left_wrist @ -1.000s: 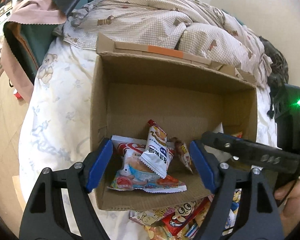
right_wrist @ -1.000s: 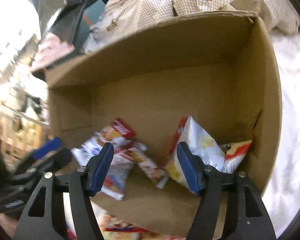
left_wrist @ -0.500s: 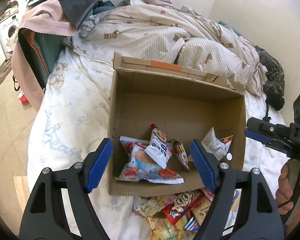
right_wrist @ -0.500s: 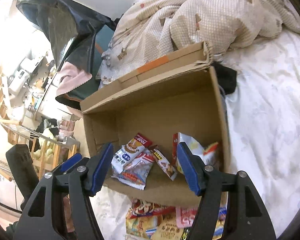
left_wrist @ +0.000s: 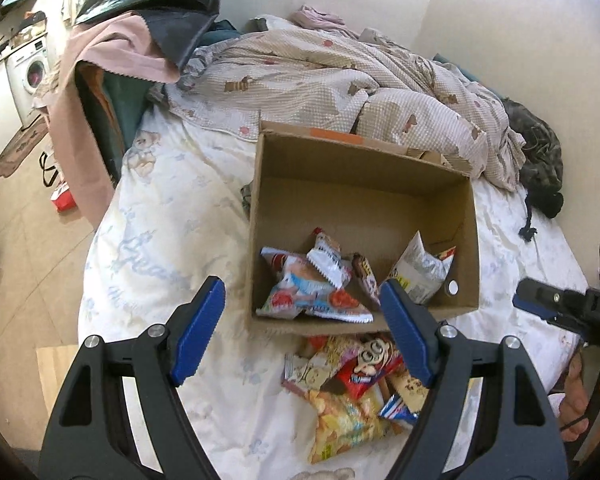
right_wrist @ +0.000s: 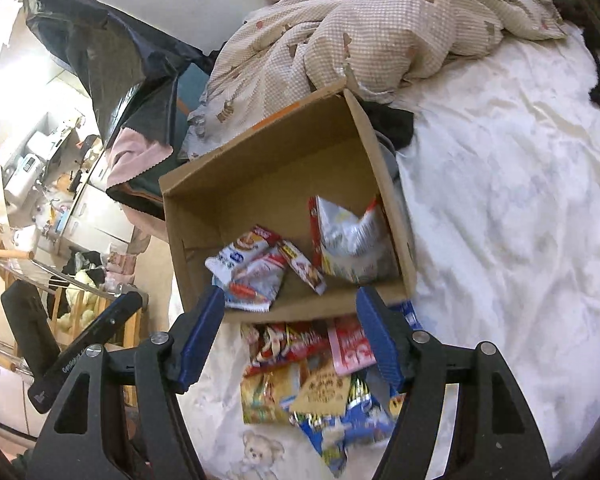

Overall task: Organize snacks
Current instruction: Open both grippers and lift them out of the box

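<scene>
both grippers hang empty over the bed: the left gripper [left_wrist: 302,328] has its blue pads well apart with nothing between them, and the right gripper [right_wrist: 290,334] is also spread and holds nothing. the task's things lie in two groups. a few snack packets [left_wrist: 312,284] already sit in the near part of the cardboard box [left_wrist: 260,184], with a silver bag [left_wrist: 418,270] leaning in its right corner. the loose pile of snacks [left_wrist: 352,380] lies on the white bedsheet [left_wrist: 172,216] just in front of the box's near wall, the packets overlapping each other. judging from this, the job is partly done and the pile is what remains. the main risk is the pile itself: the wrappers are thin, slick and stacked, so pads closing on one edge could pinch two at once, or let a packet slip out and drop back on the sheet. the soft bedding gives under pressure, so pressing down could bury a flat packet rather than get a pad beneath it. the box stands on that same soft surface, and a knock on its near wall could tip or shift it. with both grippers aimed at the same small pile, they could also bump each other. both tilt forward and down, roughly side by side, the right one seen at the edge of the left view with fingers of a hand [left_wrist: 576,404] around its grip.
</scene>
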Demonstrator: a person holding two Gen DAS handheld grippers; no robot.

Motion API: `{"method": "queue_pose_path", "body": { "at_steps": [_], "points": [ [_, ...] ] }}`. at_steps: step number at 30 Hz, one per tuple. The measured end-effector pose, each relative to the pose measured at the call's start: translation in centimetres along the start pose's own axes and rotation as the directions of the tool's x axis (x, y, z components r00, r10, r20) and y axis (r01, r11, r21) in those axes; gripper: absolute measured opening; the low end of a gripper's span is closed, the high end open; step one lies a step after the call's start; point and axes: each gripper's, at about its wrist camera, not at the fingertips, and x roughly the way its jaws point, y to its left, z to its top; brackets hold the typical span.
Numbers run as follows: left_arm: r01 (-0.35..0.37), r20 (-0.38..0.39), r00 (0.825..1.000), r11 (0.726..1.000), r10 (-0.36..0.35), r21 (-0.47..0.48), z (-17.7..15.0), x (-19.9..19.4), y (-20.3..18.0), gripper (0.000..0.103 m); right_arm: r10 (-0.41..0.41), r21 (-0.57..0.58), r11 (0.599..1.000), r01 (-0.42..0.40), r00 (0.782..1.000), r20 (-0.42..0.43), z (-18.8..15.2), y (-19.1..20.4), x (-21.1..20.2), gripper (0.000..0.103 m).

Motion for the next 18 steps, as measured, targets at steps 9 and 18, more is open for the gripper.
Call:
{"method": "queue_pose_path", "body": {
  "at_steps": [9, 18],
  "points": [
    [-0.022, -0.042, 0.999, 1.0, 0.022, -0.001, -3.0, -1.3, 0.3, 0.077, -0.081, 0.035, 0.996, 0.082, 0.996, -0.046, -4.5, -1.9, -0.9, 0.071],
    [-0.047, -0.094, 0.995, 0.999, 0.045, -0.015, -4.7, -0.9, 0.6, 0.077, -0.203, 0.079, 0.973, 0.216, 0.969, -0.144, -5.8, -3.5, 1.1, 0.071]
  ]
}}
